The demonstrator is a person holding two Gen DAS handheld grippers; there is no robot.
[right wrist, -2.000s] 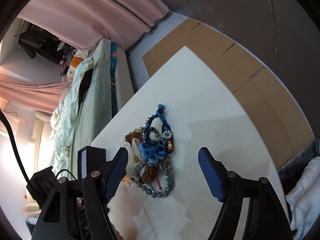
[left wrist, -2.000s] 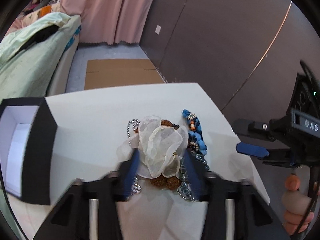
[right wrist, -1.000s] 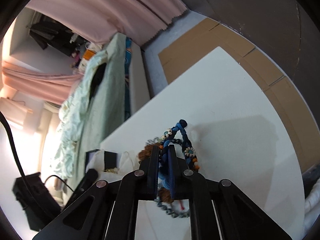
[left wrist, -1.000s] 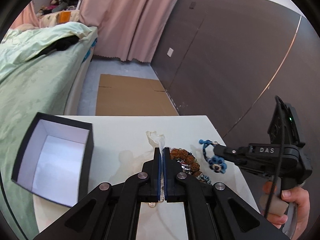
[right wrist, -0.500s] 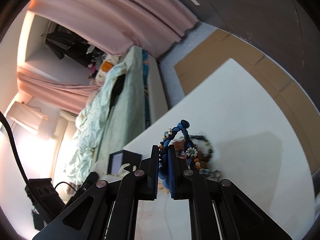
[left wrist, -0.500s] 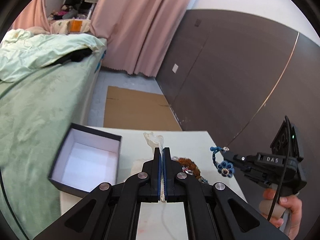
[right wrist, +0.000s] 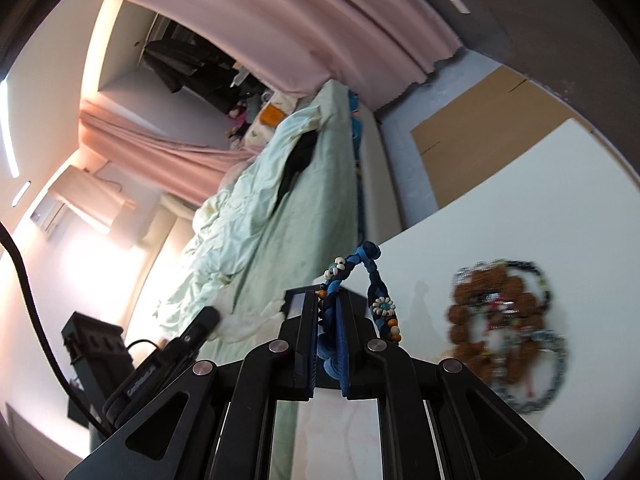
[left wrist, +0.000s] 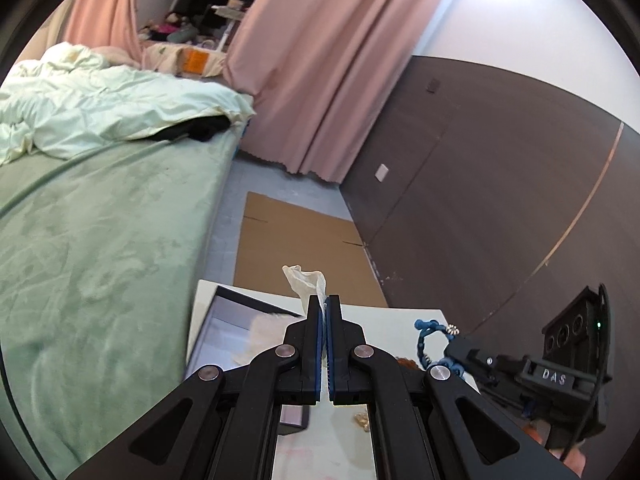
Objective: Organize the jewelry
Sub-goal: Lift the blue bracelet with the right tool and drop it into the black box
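My left gripper [left wrist: 324, 304] is shut on a sheer white organza pouch [left wrist: 306, 280], held up above the open black box [left wrist: 224, 336] with a white inside on the white table [left wrist: 400, 316]. My right gripper [right wrist: 326, 300] is shut on a blue braided bracelet [right wrist: 374, 276] with flower beads, lifted off the table; it also shows in the left wrist view [left wrist: 424, 338]. A pile of brown bead and metal chain bracelets [right wrist: 504, 320] lies on the table to the right. A small gold piece [left wrist: 362, 420] lies on the table under my left gripper.
A bed with a pale green cover [left wrist: 100, 220] runs along the table's left side. Flat cardboard [left wrist: 296, 248] lies on the floor beyond the table, by a dark wall [left wrist: 500, 180] and pink curtains [left wrist: 320, 60].
Both grippers shut on their items and lifted them: the left raised the pouch and moved over the box, the right raised the blue bracelet off the pile and moved left.
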